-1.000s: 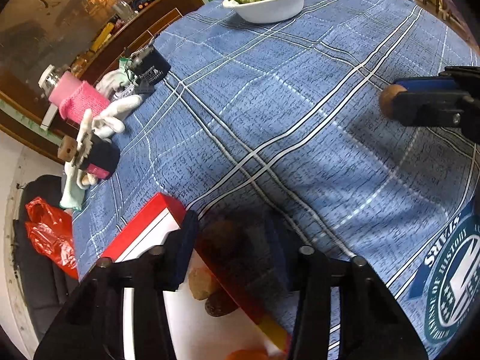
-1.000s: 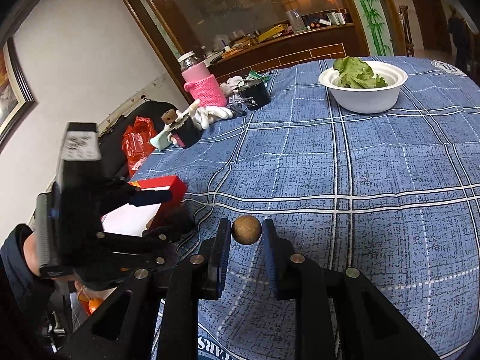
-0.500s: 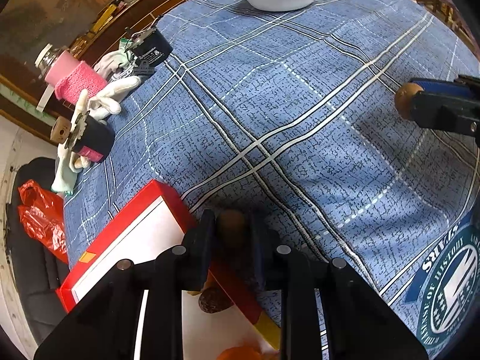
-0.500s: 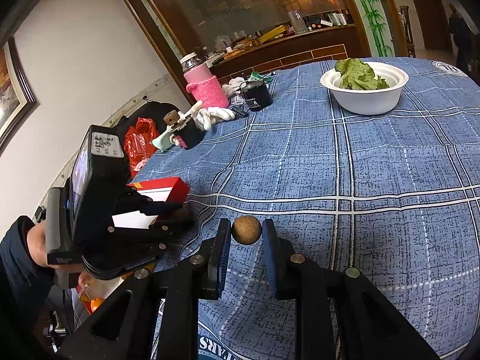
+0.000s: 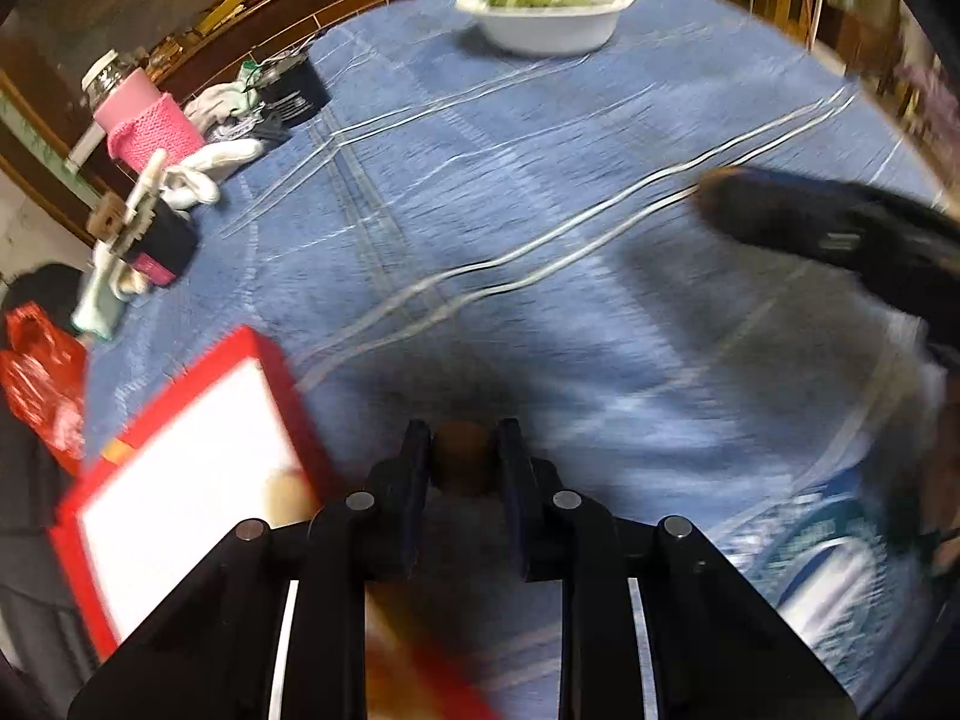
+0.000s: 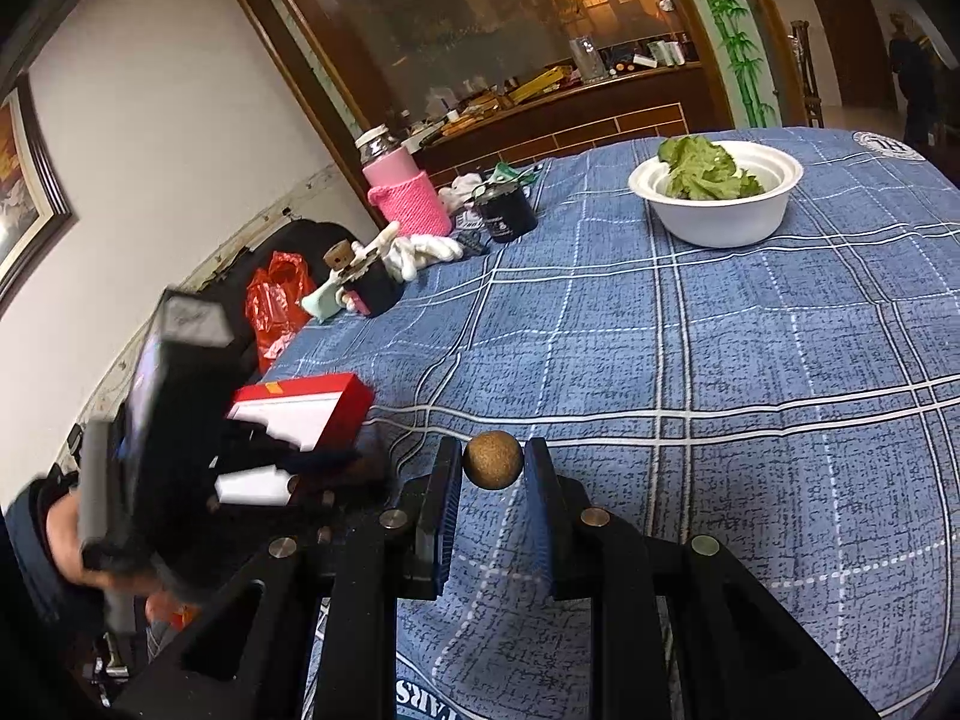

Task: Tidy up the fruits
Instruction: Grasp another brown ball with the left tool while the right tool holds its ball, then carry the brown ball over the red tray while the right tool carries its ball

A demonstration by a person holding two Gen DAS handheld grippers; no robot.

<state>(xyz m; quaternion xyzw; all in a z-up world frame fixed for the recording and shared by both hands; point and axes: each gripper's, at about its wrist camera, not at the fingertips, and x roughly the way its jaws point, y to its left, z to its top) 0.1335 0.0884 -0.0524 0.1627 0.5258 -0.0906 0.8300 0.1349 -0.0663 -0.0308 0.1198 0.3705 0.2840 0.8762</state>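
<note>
A small round brown fruit (image 6: pixel 492 459), rough-skinned like a longan, sits pinched between the pads of the right gripper (image 6: pixel 493 468), held clear above the blue plaid tablecloth (image 6: pixel 750 360). The grip is at the very tips, so the fruit shows plainly and can be let go cleanly. The left gripper (image 5: pixel 463 459) is pressed together on a second brown fruit (image 5: pixel 462 457), blurred but visible between its pads, just beside the near edge of the red-rimmed box (image 5: pixel 180 468). That box has a white inside, and a pale rounded item (image 5: pixel 288 495) lies in it near the rim; the blur hides what it is. In the right wrist view the box (image 6: pixel 312 405) stands at the table edge with the left tool in front of it, gripped by a hand in a dark sleeve (image 6: pixel 36 540).

Judging by this, both claws are carrying fruit taken from the box, probably toward a sorting spot on the cloth. Well apart at the far side stands a white bowl (image 6: pixel 720 222) of green leaves, and a pink-sleeved bottle (image 6: pixel 402 192) sits with white gloves (image 6: pixel 426 249) at the left edge.
</note>
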